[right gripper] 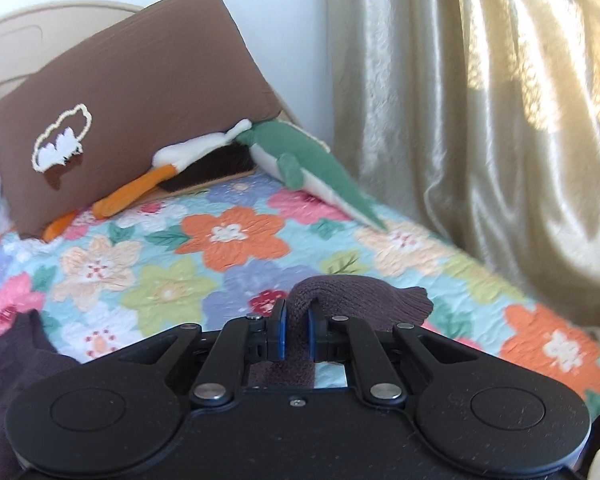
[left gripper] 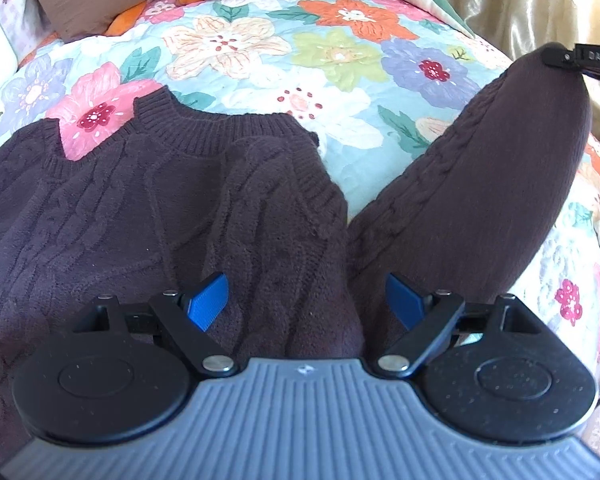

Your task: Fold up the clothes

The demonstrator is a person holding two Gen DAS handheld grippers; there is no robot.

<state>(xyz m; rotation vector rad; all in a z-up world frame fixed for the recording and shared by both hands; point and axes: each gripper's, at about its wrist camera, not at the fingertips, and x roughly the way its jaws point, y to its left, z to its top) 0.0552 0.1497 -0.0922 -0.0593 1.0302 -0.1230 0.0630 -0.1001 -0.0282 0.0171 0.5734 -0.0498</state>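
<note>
We see the right gripper [right gripper: 296, 334] with its jaws pinched narrow on the sleeve [left gripper: 500, 184] of the dark cable-knit sweater [left gripper: 148, 216], lifting it off the floral bedspread [left gripper: 260, 60]. The left gripper [left gripper: 306, 300] hangs with jaws wide over the sweater's body, flat on the bed.

The left gripper [left gripper: 306, 300] tilts steeply down, jaws spread wide and holding nothing; the right gripper [right gripper: 296, 334], raised at far right, is clamped on knit fabric.
</note>
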